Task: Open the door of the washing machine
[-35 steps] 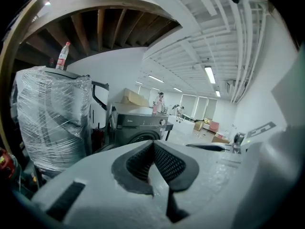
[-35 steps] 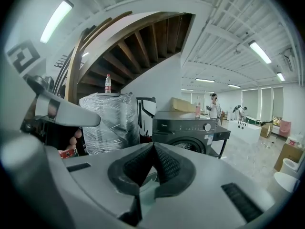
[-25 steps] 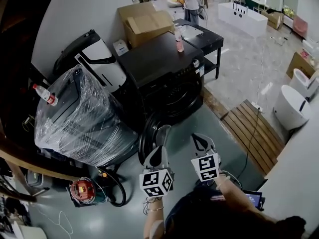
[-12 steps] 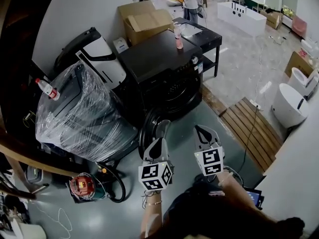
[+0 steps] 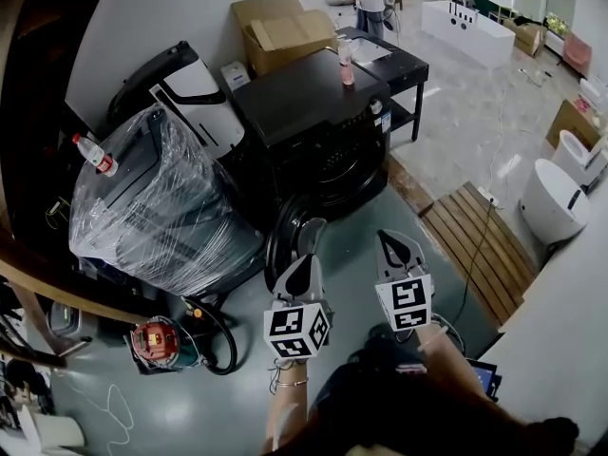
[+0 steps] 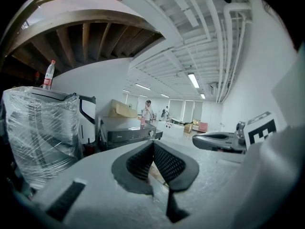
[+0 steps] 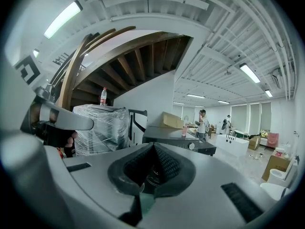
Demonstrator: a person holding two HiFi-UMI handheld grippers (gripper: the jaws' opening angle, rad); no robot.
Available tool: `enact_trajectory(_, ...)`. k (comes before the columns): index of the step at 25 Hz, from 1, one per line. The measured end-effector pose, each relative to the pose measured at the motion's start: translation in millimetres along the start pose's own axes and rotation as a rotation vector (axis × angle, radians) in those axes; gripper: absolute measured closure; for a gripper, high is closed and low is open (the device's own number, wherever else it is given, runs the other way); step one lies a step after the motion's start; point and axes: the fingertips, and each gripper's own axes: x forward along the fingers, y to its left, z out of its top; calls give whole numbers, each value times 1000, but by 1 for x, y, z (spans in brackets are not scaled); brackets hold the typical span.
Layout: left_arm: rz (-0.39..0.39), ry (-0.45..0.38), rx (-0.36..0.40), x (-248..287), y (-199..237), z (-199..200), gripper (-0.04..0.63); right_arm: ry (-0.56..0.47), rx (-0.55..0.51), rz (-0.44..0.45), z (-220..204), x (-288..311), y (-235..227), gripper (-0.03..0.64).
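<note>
Open washing machine door (image 5: 283, 243) sits just beyond the left gripper (image 5: 307, 260).

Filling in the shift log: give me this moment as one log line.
washing machine door: swung open | left gripper: shut, empty | right gripper: shut, empty | both held in front of the machine

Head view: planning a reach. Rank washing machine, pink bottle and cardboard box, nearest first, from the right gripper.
1. washing machine, ahead of the right gripper
2. pink bottle, on its top
3. cardboard box, behind the machine
</note>
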Motion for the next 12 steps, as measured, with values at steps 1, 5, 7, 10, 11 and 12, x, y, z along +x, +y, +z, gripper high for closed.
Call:
enact_trajectory(1, 0, -3, 0, -1, -1, 1, 580, -3, -2, 1, 2, -1, 0, 618)
enact_trajectory(5, 0, -14, -2, -4, -2, 4, 580, -15, -11, 9, 8, -4, 2, 618)
enact_trajectory(7, 1, -17, -2, -5, -4, 5, 580, -18, -15, 12, 9, -6, 3, 618)
enact_trajectory(10, -2, -23, 4, -5, -7, 7, 580, -21, -13, 16, 10, -7, 2, 618)
enact_trajectory(11, -4, -25, 6, -4, -8, 8, 580, -22, -13, 17, 11, -8, 1, 618)
enact_trajectory(12, -7, -26, 10, -3, -8, 9, 580, -22, -12, 17, 11, -7, 1, 618)
